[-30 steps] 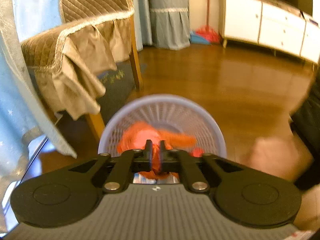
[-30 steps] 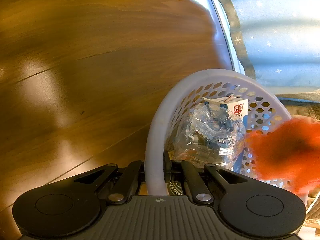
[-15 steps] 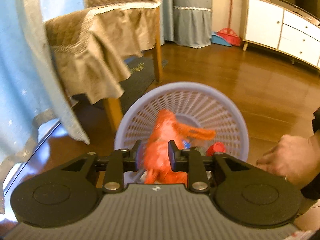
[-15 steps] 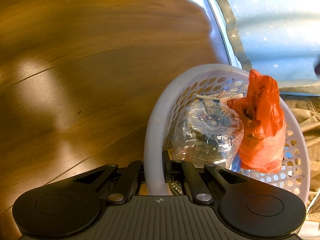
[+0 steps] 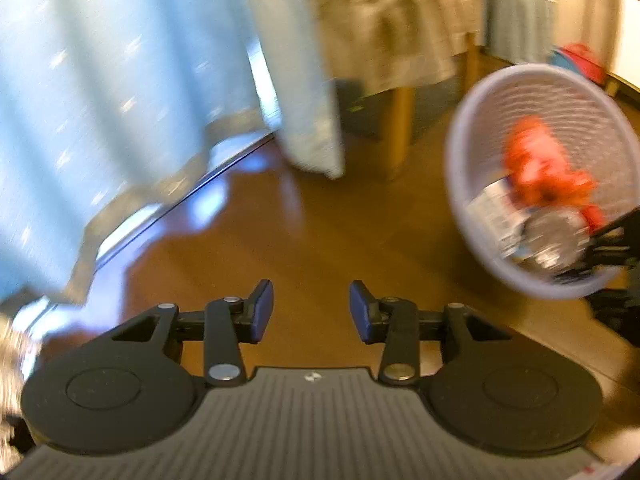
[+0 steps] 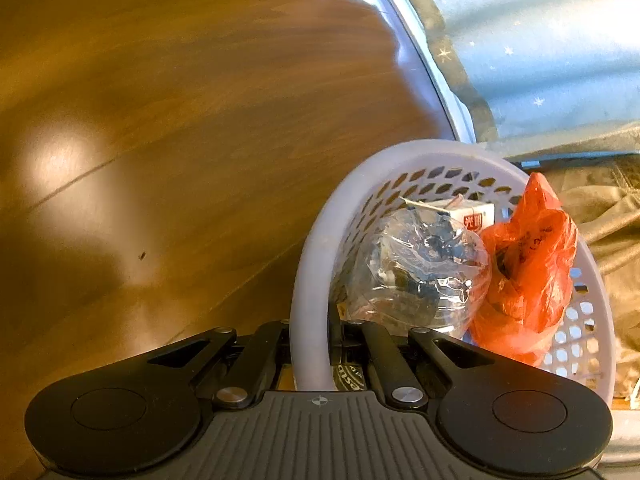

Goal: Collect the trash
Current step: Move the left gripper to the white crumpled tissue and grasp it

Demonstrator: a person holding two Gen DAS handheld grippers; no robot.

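Basket (image 6: 316,280): round lavender plastic lattice, tipped, above floor; rim pinched by right gripper (image 6: 332,336) jaws.
Trash in basket: crumpled orange bag (image 6: 528,264) upright; clear crushed bottle (image 6: 416,264); carton (image 6: 472,216).
Left gripper (image 5: 311,307): jaws spread, just been opening, nothing between.
Floor (image 6: 180,120): glossy brown wood.
Room: blue starred curtain (image 5: 100,80).

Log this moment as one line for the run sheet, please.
left gripper: jaws just opened, nothing between | right gripper: clamped on basket rim | orange bag: in basket, beside clear bottle and carton
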